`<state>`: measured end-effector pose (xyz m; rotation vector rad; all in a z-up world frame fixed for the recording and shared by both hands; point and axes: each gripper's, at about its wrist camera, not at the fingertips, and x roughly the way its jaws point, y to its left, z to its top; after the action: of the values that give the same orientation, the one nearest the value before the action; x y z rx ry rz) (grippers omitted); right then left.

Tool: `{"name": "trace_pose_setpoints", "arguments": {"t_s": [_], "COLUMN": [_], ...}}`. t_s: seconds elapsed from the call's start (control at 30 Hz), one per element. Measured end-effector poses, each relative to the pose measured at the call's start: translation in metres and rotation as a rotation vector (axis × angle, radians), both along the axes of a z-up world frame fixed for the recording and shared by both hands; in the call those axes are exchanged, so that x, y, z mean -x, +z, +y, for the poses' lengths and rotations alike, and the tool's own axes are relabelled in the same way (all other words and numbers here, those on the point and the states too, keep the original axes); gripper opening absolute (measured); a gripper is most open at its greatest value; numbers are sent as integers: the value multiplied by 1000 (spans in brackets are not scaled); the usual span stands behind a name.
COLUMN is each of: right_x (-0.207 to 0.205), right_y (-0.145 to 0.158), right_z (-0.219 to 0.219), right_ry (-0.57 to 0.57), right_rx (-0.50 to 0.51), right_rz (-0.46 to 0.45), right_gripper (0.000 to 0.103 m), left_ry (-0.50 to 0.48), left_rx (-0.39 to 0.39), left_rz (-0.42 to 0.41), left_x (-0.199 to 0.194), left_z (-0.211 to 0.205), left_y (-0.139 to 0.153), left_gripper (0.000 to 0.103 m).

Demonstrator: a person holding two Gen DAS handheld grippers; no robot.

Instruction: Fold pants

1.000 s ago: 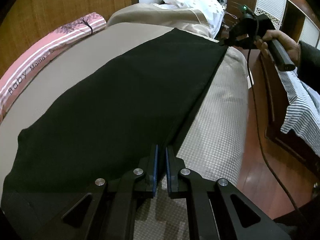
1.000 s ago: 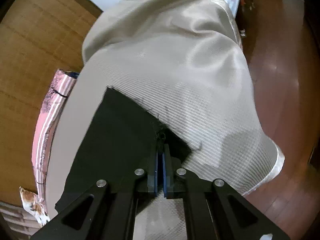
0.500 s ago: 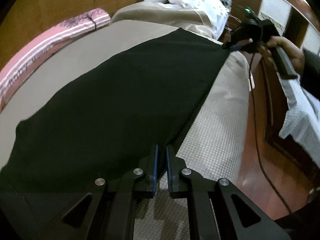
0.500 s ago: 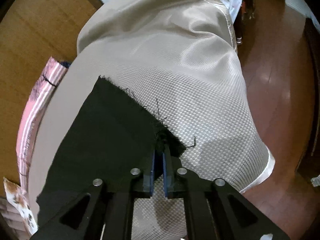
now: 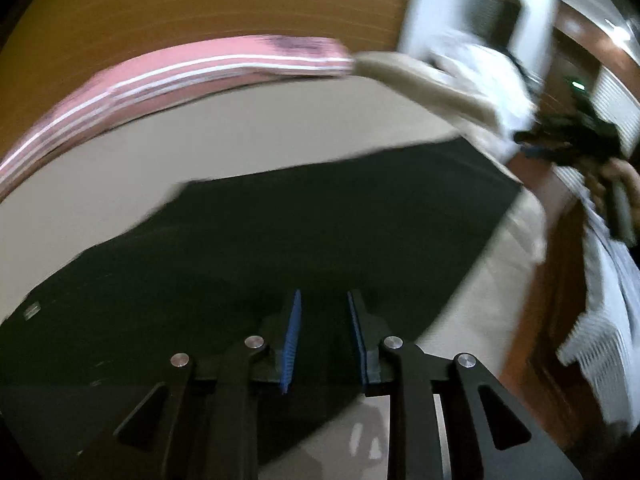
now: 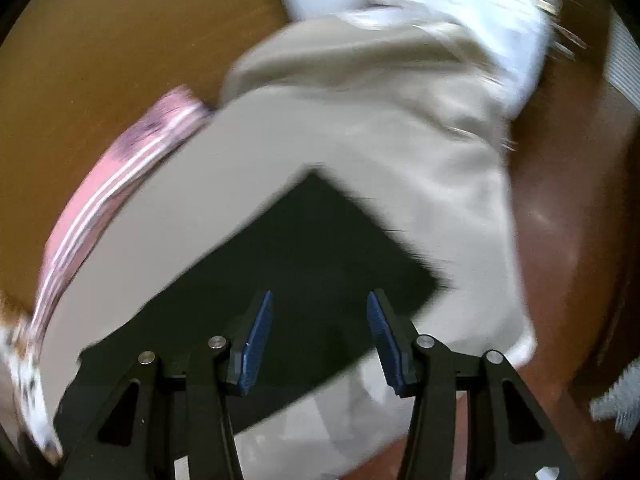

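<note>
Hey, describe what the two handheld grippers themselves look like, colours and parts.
Both the left gripper and right gripper have black angular frames with triangular cutouts, silver round pivot bolts and ridged blue finger pads. The left wrist view, blurred, shows a green light on the right one.

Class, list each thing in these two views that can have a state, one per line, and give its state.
Black pants: lying flat on the bed, held by neither claw.
Left claw: jaws just opened, nothing between them.
Right claw: jaws just opened wider, nothing gripped.
Beige bed cover: spread under the pants.
Pink blanket: folded along the bed's far edge.
</note>
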<state>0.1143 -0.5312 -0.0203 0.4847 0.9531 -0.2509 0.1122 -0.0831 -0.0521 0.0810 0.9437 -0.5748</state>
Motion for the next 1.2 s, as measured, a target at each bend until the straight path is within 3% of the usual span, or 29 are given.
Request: {"name": "trace_pose_setpoints", "arguments": {"t_s": [0.13, 0.3, 0.43, 0.57, 0.8, 0.83, 0.9, 0.93, 1.03, 1.2], "right_x": [-50, -112, -149, -180, -206, -206, -203, -202, -204, -210], "right_y": [3, -11, -26, -46, -79, -81, -79, -75, -62, -91], "right_z": [70, 175, 248, 309, 378, 383, 393, 395, 391, 405], "right_ry": [228, 505, 661, 822, 975, 999, 1050, 1053, 1036, 998], "right_rx": [-27, -40, -48, -126, -159, -168, -147, -120, -101, -42], "right_rz": [3, 52, 93, 169, 314, 323, 320, 297, 223, 231], "right_gripper": [47, 47, 47, 47, 47, 41, 27, 15, 12, 10], "left_ry": [177, 300, 335, 322, 314, 311, 306, 304, 295, 290], "left_rx": [-46, -106, -105, -96, -34, -26, -25, -25, -22, -24], "left_rz": [-8, -6, -7, -11, 12, 14, 15, 14, 9, 6], "left_x": [-16, -18, -11, -6, -13, -13, -13, -13, -12, -10], "left_z": [64, 117, 137, 142, 153, 154, 155, 155, 157, 158], "left_y": [-3, -12, -17, -21, -23, -22, -21, -21, -21, -23], "left_gripper": [25, 25, 25, 25, 25, 25, 25, 25, 25, 25]}}
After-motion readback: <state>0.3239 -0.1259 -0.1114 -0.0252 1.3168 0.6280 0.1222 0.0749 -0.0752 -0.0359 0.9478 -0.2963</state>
